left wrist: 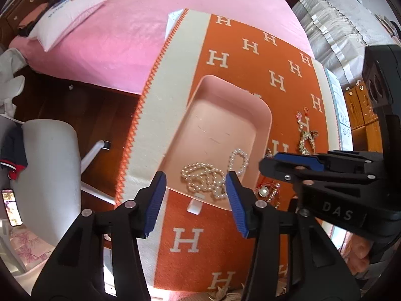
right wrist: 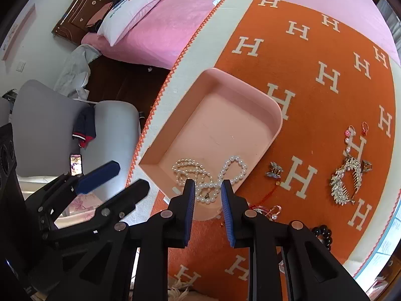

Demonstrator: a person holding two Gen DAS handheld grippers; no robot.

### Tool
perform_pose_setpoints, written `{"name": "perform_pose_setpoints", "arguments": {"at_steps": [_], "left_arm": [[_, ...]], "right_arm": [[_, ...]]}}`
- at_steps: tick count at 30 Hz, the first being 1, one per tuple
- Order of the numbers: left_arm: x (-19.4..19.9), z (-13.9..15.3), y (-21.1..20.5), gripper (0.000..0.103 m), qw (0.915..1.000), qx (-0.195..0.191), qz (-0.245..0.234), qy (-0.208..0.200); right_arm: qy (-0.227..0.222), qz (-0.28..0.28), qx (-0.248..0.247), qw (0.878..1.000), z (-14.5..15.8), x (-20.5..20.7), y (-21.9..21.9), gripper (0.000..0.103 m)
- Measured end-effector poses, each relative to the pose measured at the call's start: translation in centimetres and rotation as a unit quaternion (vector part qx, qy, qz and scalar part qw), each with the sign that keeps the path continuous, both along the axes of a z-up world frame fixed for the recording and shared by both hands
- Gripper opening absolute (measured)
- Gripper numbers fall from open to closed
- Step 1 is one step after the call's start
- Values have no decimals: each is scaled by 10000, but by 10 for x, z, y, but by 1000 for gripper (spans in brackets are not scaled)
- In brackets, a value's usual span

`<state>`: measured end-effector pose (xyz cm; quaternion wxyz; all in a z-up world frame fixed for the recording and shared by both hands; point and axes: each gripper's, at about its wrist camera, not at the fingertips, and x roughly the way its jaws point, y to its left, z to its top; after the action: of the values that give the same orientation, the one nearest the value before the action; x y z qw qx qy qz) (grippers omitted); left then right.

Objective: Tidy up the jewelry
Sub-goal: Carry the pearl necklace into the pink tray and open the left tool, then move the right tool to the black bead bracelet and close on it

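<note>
A pink tray (left wrist: pixel 200 85) (right wrist: pixel 210 75) lies on an orange blanket with white H letters (left wrist: pixel 250 50) (right wrist: pixel 313 37). Pearl necklaces (left wrist: pixel 213 175) (right wrist: pixel 213 175) lie heaped in the tray's near end. My left gripper (left wrist: pixel 195 183) is open and empty above the tray's near edge. My right gripper (right wrist: pixel 206 188) is open and empty, just over the pearls; it also shows in the left wrist view (left wrist: pixel 268 161). A crystal hair comb (right wrist: pixel 347 180) (left wrist: pixel 307 141), pink earrings (right wrist: pixel 356 129), a blue clip (right wrist: pixel 274 170) and a black bead bracelet (right wrist: pixel 323 234) lie on the blanket right of the tray.
The blanket covers a table beside a pink bed (left wrist: pixel 137 25) with a white pillow (left wrist: pixel 67 17). A grey chair (left wrist: pixel 47 155) (right wrist: pixel 50 125) and a phone (left wrist: pixel 11 207) (right wrist: pixel 76 164) are at the left. More small jewelry (left wrist: pixel 268 190) (right wrist: pixel 268 212) lies by the tray's near right corner.
</note>
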<state>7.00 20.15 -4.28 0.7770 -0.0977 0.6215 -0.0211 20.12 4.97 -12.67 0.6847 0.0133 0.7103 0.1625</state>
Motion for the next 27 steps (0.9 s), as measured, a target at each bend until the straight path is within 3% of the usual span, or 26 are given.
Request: {"name": "perform_pose_setpoints", "arguments": {"at_steps": [8, 17, 27], "left_arm": [[-1, -1, -1, 46, 9999, 117, -47, -7], [-10, 14, -23, 46, 9974, 370, -508, -357], [-16, 23, -40, 46, 9942, 361, -841, -573]], "right_arm": [[-62, -130, 64, 9999, 9, -7, -13, 21], [-196, -181, 44, 9996, 22, -26, -26, 21], [-421, -399, 35, 9983, 43, -41, -47, 21]]}}
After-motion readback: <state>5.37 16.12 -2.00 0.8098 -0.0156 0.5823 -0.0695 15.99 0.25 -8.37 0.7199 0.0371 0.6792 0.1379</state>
